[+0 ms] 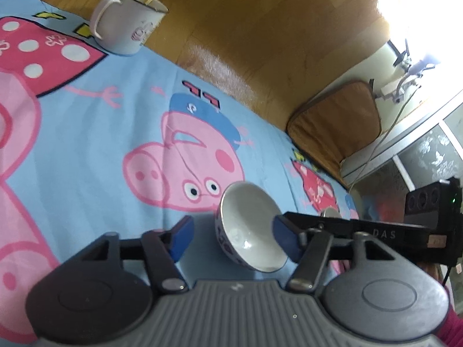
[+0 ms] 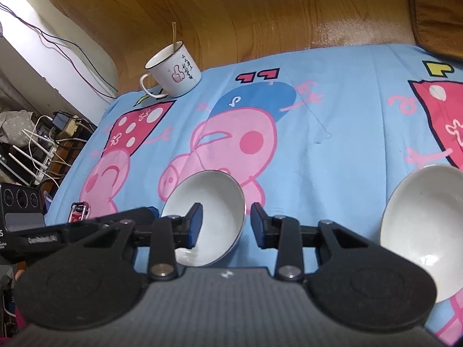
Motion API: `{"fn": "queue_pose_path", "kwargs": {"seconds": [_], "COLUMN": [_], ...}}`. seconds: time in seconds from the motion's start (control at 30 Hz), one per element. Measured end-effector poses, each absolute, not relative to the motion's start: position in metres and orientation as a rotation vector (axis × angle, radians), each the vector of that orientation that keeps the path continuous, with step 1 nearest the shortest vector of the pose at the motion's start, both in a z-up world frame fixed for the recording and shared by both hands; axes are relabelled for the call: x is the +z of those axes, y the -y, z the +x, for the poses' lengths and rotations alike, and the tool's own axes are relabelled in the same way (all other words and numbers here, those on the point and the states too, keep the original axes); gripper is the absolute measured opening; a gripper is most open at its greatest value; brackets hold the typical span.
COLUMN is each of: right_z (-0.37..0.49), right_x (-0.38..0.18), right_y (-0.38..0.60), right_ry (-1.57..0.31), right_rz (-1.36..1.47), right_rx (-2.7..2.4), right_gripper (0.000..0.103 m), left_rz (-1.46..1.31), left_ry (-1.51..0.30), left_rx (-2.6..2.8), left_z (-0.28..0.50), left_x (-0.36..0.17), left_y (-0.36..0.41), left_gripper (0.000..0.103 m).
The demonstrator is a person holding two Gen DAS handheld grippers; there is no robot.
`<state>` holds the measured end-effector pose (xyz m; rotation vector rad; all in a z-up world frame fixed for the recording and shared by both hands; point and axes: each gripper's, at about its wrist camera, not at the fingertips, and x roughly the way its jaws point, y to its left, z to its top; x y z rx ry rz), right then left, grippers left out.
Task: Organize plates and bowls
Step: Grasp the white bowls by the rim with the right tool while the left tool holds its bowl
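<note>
Little of the tidying is showing as done: two bowls are lying apart on the blue cartoon cloth [image 1: 86, 144], nothing is stacked, and no plate is appearing in either view.

In the left wrist view, a white mug [image 1: 127, 23] with a stick in it is standing far off at eleven o'clock, near the cloth's edge. The left gripper [image 1: 233, 238] is hanging at six o'clock with its jaws about half open. Its left pad is standing clear of the small bowl [image 1: 251, 225], while its right pad is lying against the rim at the bowl's three o'clock side. It is bracketing the bowl, not clamping it.

In the right wrist view, the same small bowl is sitting at the centre, just under the right gripper [image 2: 227, 225]. Here the jaws are standing narrowly parted and straddling the rim at the bowl's three o'clock edge, one pad inside and one outside. I am seeing a gap on the inner side, so no firm grip is showing. The second bowl [image 2: 419, 217] is resting well apart at three o'clock.

Being round, the small bowl is offering no long axis. Its mouth is pointing upward and seems tipped toward the cameras, though the fisheye may be exaggerating that. Gathering and nesting are still waiting.
</note>
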<state>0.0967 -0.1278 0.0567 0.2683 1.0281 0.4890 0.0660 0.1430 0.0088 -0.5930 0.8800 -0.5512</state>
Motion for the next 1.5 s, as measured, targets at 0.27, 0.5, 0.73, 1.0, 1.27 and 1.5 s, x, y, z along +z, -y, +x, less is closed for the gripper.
{"fn": "queue_pose_path", "kwargs": {"seconds": [0.27,0.5,0.73,1.0,1.27,1.5], "right_z": [0.101,0.108,0.093,0.078,0.058,0.041], "right_x": [0.052,0.041,0.053,0.053,0.081,0.098], "right_y": [0.13,0.129,0.127,0.133,0.163,0.222], "right_ry": [-1.04,-1.068,-1.016,-1.017,-0.9,-0.815], "right_rz": [0.257,0.247,0.191,0.217,0.252,0.278], "right_rx": [0.491,0.478,0.506,0.512,0.48,0.344], "right_gripper": [0.02,0.01,0.007,0.006,0.007,0.007], "left_rz": [-0.546,-0.573,-0.562,-0.519,-0.445,-0.36], "left_ry": [-0.922,-0.943,-0.934,-0.912,-0.851,-0.832], "left_rx": [-0.526,-0.508,-0.507,-0.502,-0.553,-0.682], "left_z": [0.07,0.073,0.062,0.044,0.044,0.058], "left_x": [0.001,-0.003,0.005,0.022,0.058,0.083], "left_y": [-0.132,-0.133,-0.127,-0.119,-0.081,-0.009], "left_gripper": [0.017,0.018,0.013,0.013,0.013,0.013]}}
